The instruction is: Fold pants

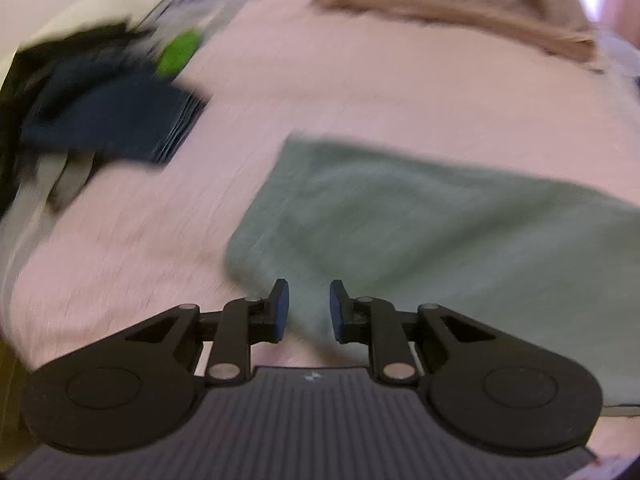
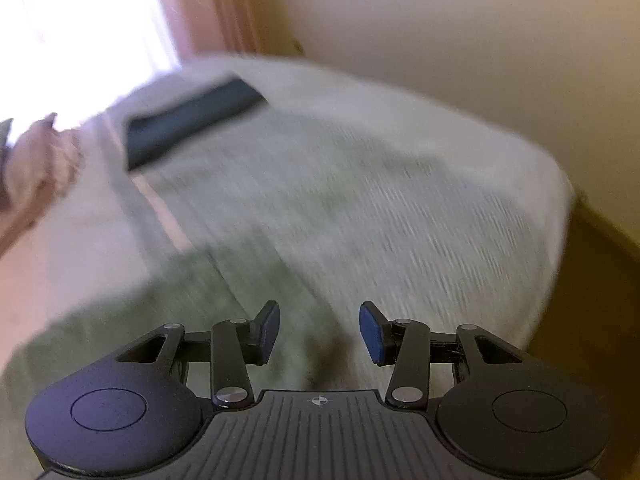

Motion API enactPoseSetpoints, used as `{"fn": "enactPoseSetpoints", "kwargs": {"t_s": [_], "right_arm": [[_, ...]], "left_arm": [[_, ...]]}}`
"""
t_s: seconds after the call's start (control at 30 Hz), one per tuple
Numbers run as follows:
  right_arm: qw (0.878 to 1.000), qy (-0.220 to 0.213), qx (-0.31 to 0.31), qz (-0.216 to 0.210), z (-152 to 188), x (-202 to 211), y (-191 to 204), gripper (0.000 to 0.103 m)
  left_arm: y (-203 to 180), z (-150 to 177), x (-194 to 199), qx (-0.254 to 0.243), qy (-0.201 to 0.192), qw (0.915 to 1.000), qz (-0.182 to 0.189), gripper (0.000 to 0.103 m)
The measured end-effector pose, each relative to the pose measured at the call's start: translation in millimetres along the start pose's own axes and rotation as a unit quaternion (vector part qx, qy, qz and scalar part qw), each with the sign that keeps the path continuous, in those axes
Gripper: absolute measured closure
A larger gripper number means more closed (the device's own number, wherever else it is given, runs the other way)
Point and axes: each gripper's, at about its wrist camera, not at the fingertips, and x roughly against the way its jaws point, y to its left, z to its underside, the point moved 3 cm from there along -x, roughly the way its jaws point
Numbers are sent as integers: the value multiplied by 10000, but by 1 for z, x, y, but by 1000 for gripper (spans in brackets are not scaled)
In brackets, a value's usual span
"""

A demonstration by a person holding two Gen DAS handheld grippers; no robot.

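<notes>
I am looking down along two claws at a bed (image 1: 360, 92) covered in a pale pink sheet. Both views are blurred by motion.

The pants (image 1: 440, 232) are lying flat on the bed, directly ahead of and beneath both claws. They are sage green, of soft matte cloth, already folded into a broad oblong with smooth faces and a straight far edge.

In the left wrist view, the left claw (image 1: 309, 310) is hanging over the near left corner of the pants; the cloth is spreading away from it toward two and three o'clock, so the long axis is running left to right. Its blue pads (image 1: 282, 308) are standing slightly apart, with nothing pinched between them.

In the right wrist view, the right claw (image 2: 319, 332) is open wider, also empty, and the pants (image 2: 168, 312) are filling the ground from seven o'clock up toward twelve. I judge both claws equally near the pants, one toward each end.

At ten o'clock in the left view, a stack of dark blue folded clothes (image 1: 116, 120) is sitting well apart from the pants. At one o'clock, a tan blanket (image 1: 460, 4) is lying along the far edge of the bed.

At ten o'clock in the right view, a dark flat object (image 2: 192, 124), too blurred to name, is resting on the bed.
</notes>
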Motion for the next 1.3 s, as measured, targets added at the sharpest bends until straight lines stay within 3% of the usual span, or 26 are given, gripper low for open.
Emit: {"fn": "enactPoseSetpoints", "kwargs": {"t_s": [0.1, 0.17, 0.27, 0.37, 0.47, 0.57, 0.63, 0.77, 0.87, 0.93, 1.03, 1.07, 1.17, 1.23, 1.3], "right_arm": [[9990, -16, 330, -306, 3, -21, 18, 61], [9980, 281, 527, -184, 15, -52, 17, 61], [9961, 586, 655, -48, 29, -82, 14, 61], [9945, 588, 859, -110, 16, -71, 16, 61], [9973, 209, 655, -256, 0, -46, 12, 61], [9986, 220, 105, -460, -11, -43, 6, 61], [9983, 264, -226, -474, -22, -54, 4, 61], [9980, 396, -395, -280, -38, -70, 7, 61], [9982, 406, -401, -173, -37, -71, 2, 61], [9976, 478, -495, -125, -33, -73, 0, 61], [9964, 542, -645, -111, -22, -73, -3, 61], [9961, 559, -671, -100, -18, -73, -4, 61], [9945, 644, -819, -44, -8, -73, -10, 60], [9944, 612, -859, -9, -6, -72, -12, 59], [9946, 605, -839, 10, -6, -73, -11, 59]], "left_arm": [[-43, -14, 3, -349, -385, 9971, 563, 83], [-68, -12, -21, -491, -233, 9961, 692, 83], [-79, 14, -83, -776, 452, 9958, 166, 81], [-79, 8, -68, -567, 429, 9973, 185, 84], [-95, -7, -24, -801, 75, 9947, 637, 83], [-128, -30, 4, -1324, -171, 9845, 1137, 84], [-158, -50, 7, -1451, -200, 9733, 1770, 84], [-240, -85, -8, -1861, -70, 9357, 2997, 80], [-305, -101, -33, -2199, 263, 9029, 3685, 78], [-340, -103, -57, -2426, 869, 8739, 4123, 77], [-370, -87, -72, -2612, 1844, 8181, 4780, 76], [-376, -78, -73, -2750, 2016, 8031, 4887, 76], [-385, -57, -65, -3251, 2144, 7688, 5073, 76], [-392, -56, -61, -3361, 2177, 7546, 5198, 76], [-395, -55, -57, -3476, 2147, 7495, 5209, 76]]}}
